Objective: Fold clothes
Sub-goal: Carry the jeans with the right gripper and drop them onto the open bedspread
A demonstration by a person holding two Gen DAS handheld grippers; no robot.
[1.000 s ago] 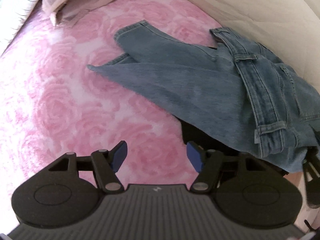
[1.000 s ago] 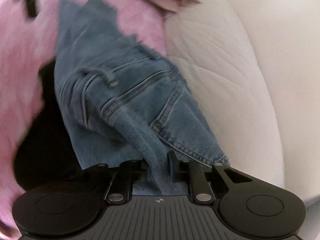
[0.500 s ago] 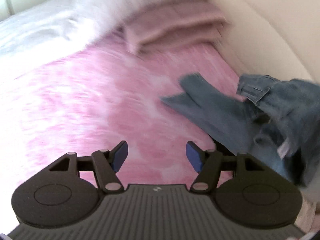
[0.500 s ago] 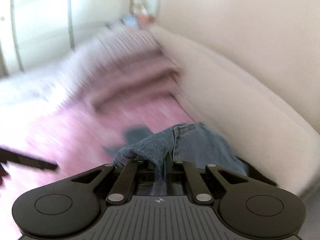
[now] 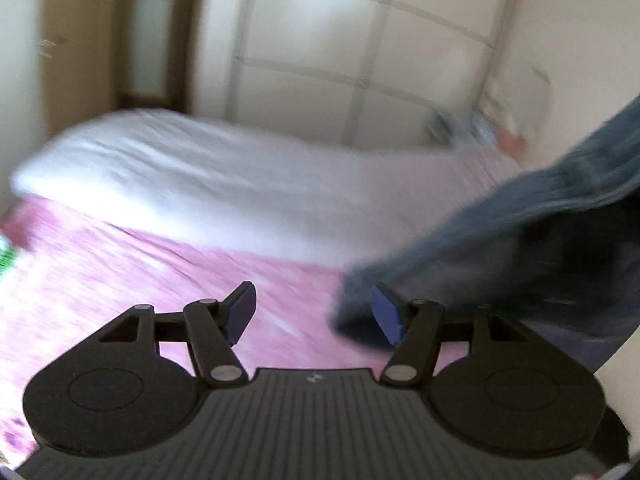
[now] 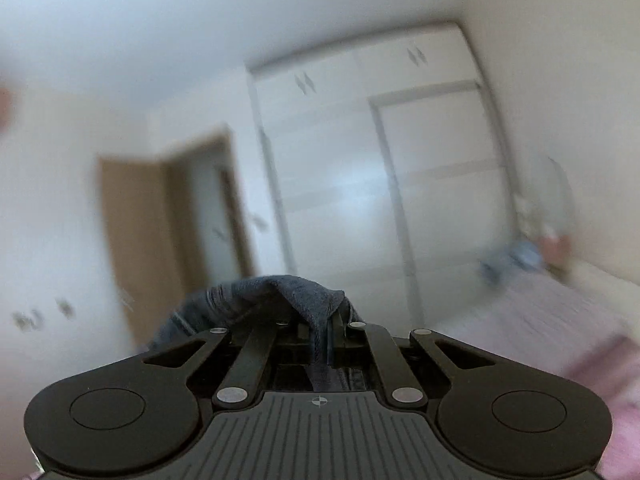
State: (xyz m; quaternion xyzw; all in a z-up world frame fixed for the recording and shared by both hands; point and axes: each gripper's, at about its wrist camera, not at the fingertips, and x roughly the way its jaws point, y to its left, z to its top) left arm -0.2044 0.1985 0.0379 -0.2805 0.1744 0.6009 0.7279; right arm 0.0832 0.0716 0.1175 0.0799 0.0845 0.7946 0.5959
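one pair of jeans (image 6: pixel 276 300) is the only garment in play, and it hangs off the bed (image 5: pixel 132 276), pinched at a bunched edge by the right tool (image 6: pixel 326 340), whose fingers are pressed together on the denim. in the left wrist view the blurred denim drapes down at the right. the left tool (image 5: pixel 312 312) is spread with nothing between its pads. judging by this, the step is lifting the jeans to shake them out. next, the left tool likely needs to catch a free edge so the cloth can be laid flat.
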